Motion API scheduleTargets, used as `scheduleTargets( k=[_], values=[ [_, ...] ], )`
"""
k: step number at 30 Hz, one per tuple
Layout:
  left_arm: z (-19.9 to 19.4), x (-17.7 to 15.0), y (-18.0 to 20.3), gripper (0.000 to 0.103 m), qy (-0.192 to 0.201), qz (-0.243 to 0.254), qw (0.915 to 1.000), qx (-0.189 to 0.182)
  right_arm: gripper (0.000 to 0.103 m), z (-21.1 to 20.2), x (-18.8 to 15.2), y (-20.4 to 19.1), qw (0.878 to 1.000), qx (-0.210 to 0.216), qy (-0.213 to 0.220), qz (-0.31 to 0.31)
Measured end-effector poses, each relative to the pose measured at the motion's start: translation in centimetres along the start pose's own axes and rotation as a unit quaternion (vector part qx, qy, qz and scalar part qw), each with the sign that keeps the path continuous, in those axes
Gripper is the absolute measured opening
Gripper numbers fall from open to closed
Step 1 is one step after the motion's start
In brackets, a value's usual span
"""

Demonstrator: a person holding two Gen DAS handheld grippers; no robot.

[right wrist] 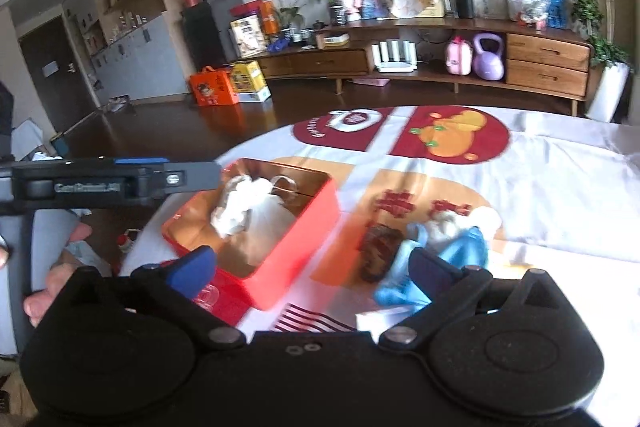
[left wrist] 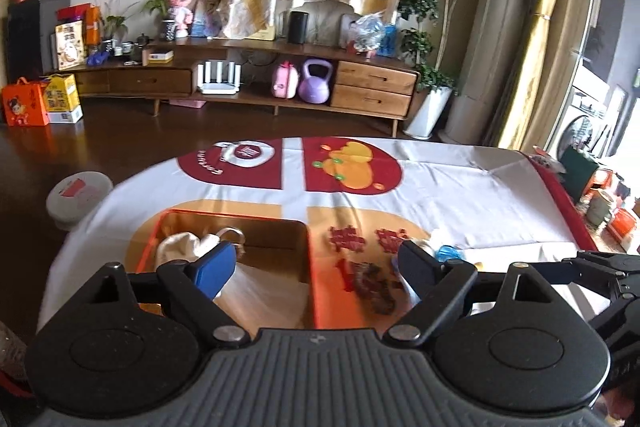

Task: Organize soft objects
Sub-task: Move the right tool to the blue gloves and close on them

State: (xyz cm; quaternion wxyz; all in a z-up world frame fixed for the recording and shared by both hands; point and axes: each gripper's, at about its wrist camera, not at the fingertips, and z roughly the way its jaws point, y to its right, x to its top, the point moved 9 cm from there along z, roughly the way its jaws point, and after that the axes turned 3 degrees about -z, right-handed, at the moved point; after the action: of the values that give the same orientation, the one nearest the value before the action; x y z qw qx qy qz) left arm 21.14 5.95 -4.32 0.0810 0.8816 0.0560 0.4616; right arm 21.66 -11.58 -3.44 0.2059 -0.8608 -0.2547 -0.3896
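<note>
Left gripper [left wrist: 314, 269] spread wide and empty over orange box [left wrist: 312, 267], right gripper [right wrist: 312, 271] likewise released, tablecloth [left wrist: 460, 187] lettering too blurred to read

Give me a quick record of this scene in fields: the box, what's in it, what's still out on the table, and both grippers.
box: red box, open, on the tablecloth
in box: white soft toy
outside box: brown soft toy, blue and white soft toy, right of the box
left gripper: open, empty
right gripper: open, empty
</note>
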Motion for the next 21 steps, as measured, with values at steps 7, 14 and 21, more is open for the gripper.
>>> scheduleTargets(
  k=[7,14,21],
  values=[
    [0.6,-1.6,3.4,0.089,-0.001,0.022,0.9996,-0.02,0.103,-1.5,-1.1,4.5,0.999,-0.043,0.002,0.026],
    [1.9,-3.9,6.1,0.089,-0.016,0.037,0.9989,-0.026,0.103,-1.2,-1.8,7.4,0.998,-0.061,-0.003,0.031],
    [3.6,-7.8,8.2,0.089,-0.054,0.053,0.9963,-0.04,0.103,0.4,-2.7,9.2,0.997,-0.07,-0.018,0.034]
  ],
)
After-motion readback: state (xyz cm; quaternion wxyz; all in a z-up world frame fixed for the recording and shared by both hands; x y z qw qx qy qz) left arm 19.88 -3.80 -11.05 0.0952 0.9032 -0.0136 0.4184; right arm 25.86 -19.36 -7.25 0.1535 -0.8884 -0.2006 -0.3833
